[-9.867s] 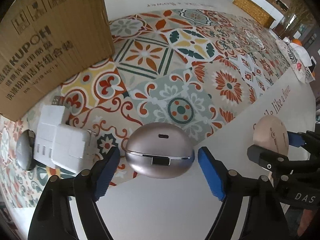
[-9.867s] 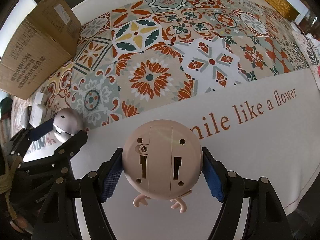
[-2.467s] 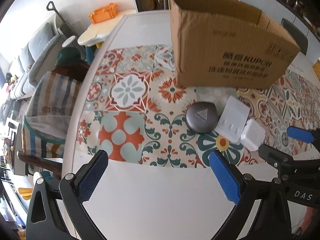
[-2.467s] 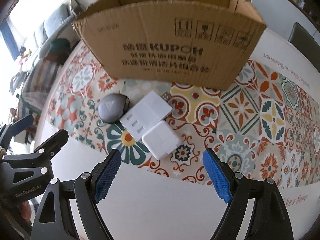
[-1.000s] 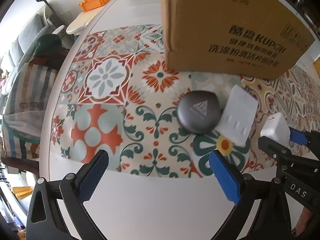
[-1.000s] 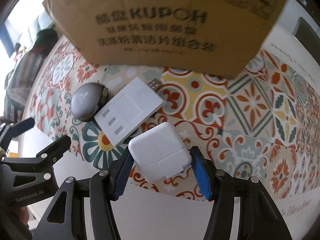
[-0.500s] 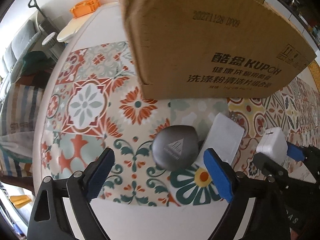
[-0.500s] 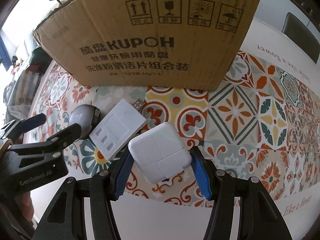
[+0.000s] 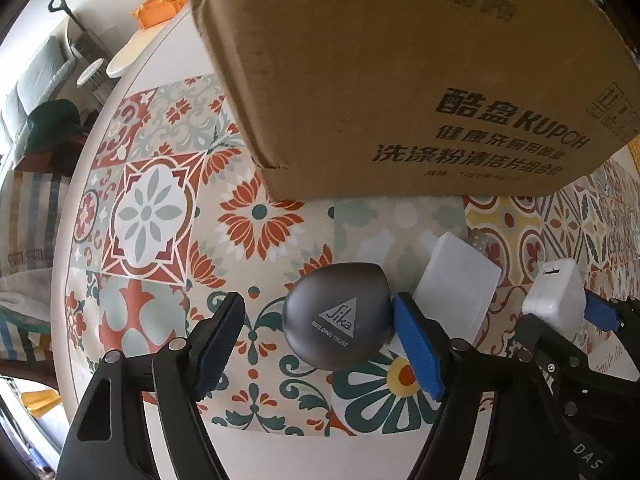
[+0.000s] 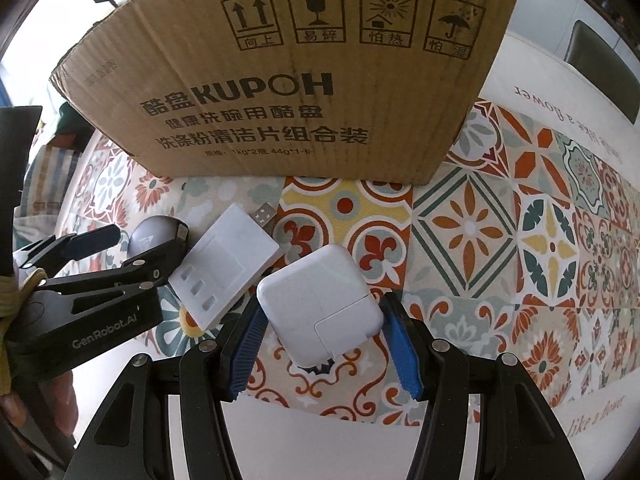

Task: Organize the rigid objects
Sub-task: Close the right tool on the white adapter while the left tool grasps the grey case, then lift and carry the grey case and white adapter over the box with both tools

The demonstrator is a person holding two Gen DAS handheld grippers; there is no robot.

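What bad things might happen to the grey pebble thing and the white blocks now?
The left gripper has just been closing around the smooth grey rounded case; one pad touches it, the other does not, so it might squirt sideways. That pad also sits against the flat white USB hub and might shove it. The square white charger is pinched near its corners and might twist.

Brown cardboard box [image 10: 288, 80] black-printed beyond jaws, orange-teal-yellow floral tile-pattern tablecloth [image 10: 500, 220] beneath, white charger [image 10: 320, 308] between blue pads [image 10: 402, 356], grey case [image 9: 336, 320], white hub [image 10: 224, 268] left of jaws.
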